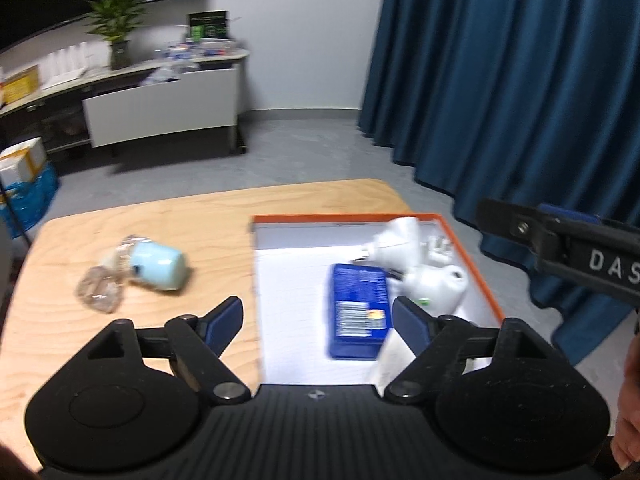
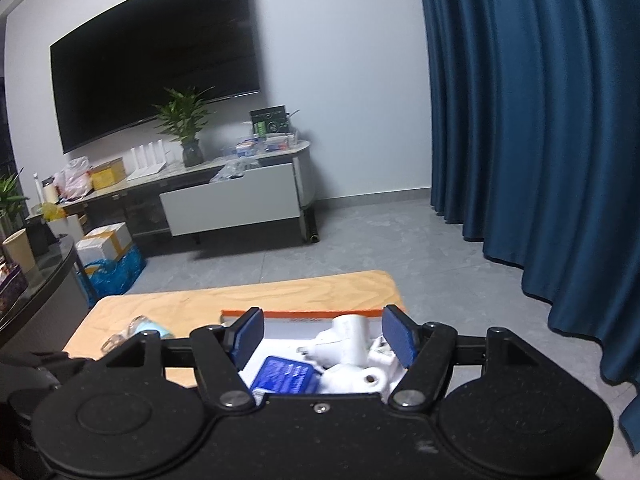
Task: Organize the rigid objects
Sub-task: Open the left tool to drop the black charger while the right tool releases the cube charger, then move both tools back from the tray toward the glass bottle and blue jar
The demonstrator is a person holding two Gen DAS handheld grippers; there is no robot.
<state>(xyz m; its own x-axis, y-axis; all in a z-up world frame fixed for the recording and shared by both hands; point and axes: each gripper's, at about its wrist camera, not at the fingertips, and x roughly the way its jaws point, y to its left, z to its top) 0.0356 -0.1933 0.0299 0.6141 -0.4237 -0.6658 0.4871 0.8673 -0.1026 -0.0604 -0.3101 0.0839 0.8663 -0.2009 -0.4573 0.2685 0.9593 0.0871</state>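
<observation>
**A:** Left claw (image 1: 318, 318) spread wide, nothing between the pads, hanging over the near edge of the orange-rimmed box (image 1: 472, 258). Right claw (image 2: 322, 334) also apart and empty, above the same box. Already inside: blue packet (image 1: 360, 314), plus a pile of white plastic fittings (image 1: 416, 264) crammed toward the far right corner.

**B:** Leftover on the surface (image 1: 120, 344)?

**A:** Yep. Pale blue cup (image 1: 158, 266) tipped on its side, touching some crinkly clear plastic (image 1: 98, 290), well left of the box, toward the left edge.

**B:** Risks?

**A:** Probably rolls away if nudged off-center, being round and lying down. Could also snag the plastic along with it. Fittings stacked loosely, so likely to topple on a bump.

**B:** Any readable text?

**A:** Only "DAS" on the other tool's arm (image 1: 580, 252). Barcode visible on the packet, print too blurred to read.
</observation>
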